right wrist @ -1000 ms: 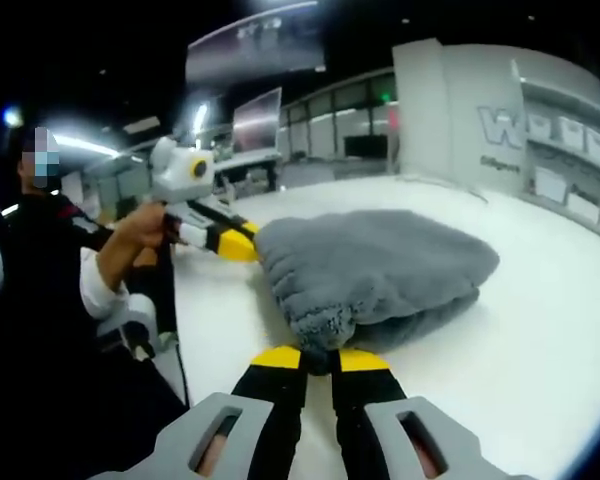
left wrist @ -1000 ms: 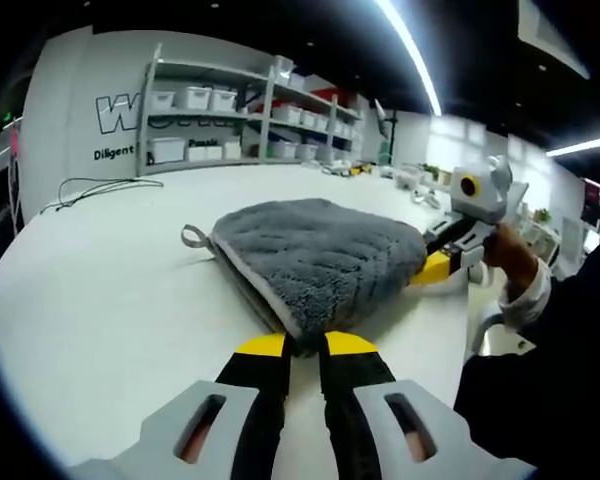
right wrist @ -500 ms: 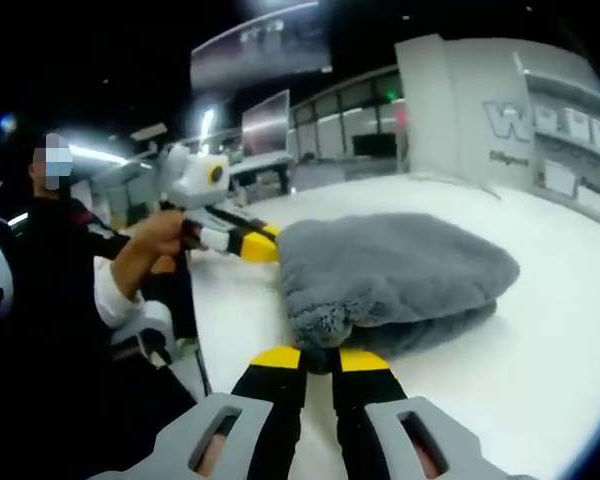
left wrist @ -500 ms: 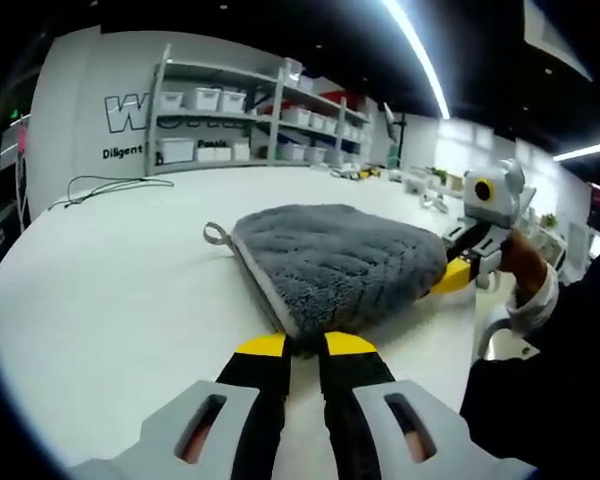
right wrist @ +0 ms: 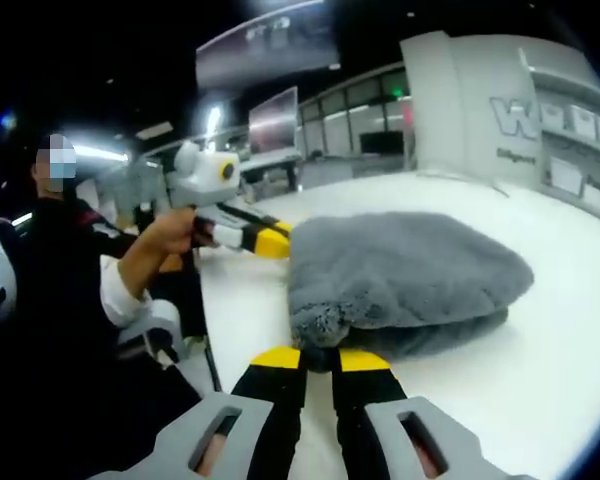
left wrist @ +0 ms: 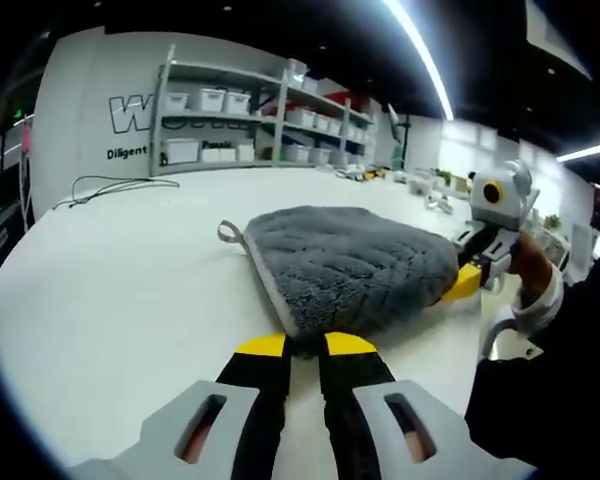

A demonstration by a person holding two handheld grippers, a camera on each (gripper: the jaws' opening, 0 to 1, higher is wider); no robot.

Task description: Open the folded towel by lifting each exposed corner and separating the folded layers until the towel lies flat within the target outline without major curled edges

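A grey, plush towel (left wrist: 345, 265) is lying folded on the white tabletop (left wrist: 120, 270), its top layer bulging up in a soft dome. A pale stitched hem is running along its near edge, and a small hanging loop (left wrist: 228, 233) is sticking out at one corner. In the right gripper view the towel (right wrist: 405, 270) is showing stacked layers, the upper one overhanging the lower.

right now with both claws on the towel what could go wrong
The left claw and right claw each pinch a corner of the fluffy grey folded towel. A claw may be clamping both layers, so lifting would not separate them. The towel also lies near the white table's edge, so a pull that way could drag it off.
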